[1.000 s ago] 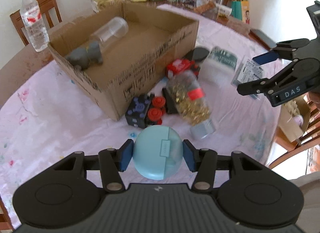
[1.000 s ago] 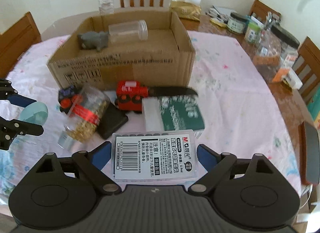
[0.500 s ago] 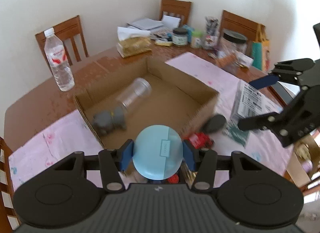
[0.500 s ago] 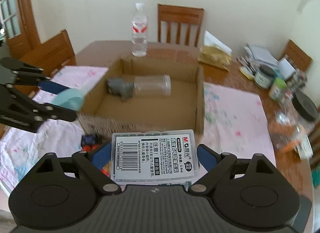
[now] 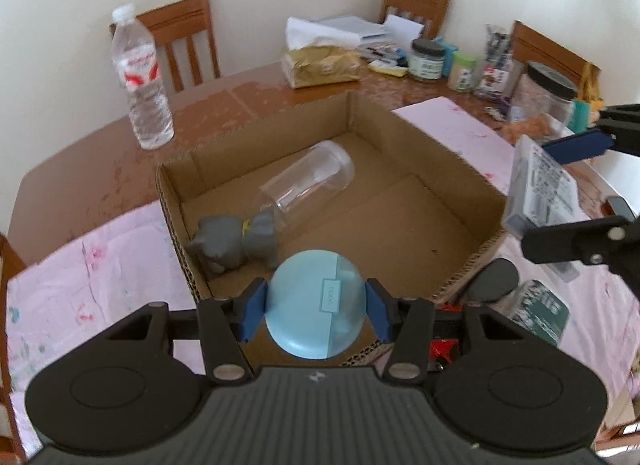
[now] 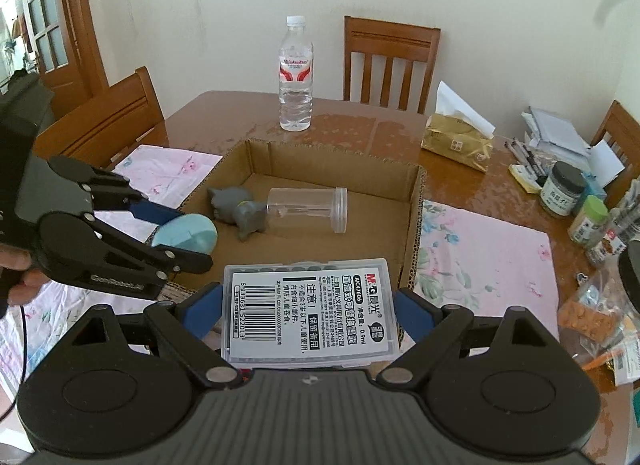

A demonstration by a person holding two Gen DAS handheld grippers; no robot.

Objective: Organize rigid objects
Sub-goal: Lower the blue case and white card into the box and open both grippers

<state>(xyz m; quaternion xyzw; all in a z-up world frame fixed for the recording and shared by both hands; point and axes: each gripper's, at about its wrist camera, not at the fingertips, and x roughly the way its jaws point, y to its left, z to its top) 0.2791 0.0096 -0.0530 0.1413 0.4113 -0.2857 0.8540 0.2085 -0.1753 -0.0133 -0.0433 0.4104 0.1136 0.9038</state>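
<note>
My left gripper [image 5: 316, 305] is shut on a light blue round case [image 5: 316, 301] and holds it above the near edge of the open cardboard box [image 5: 472, 181]. The case also shows in the right wrist view [image 6: 188, 231]. My right gripper [image 6: 308, 305] is shut on a clear plastic refill box with a barcode label [image 6: 310, 309], held above the box's near wall [image 6: 408, 249]. Inside the box lie a grey toy animal [image 5: 236, 241] and a clear plastic jar [image 5: 308, 181] on its side.
A water bottle [image 5: 140, 81] stands behind the box. A tissue pack [image 5: 320, 65], jars [image 5: 426, 59] and stationery crowd the far right of the table. A red toy [image 5: 444, 345], a black object [image 5: 494, 281] and a green box [image 5: 540, 313] lie right of the cardboard box. Chairs surround the table.
Both grippers have risen from the table with their objects and moved forward over the near side of the cardboard box.
</note>
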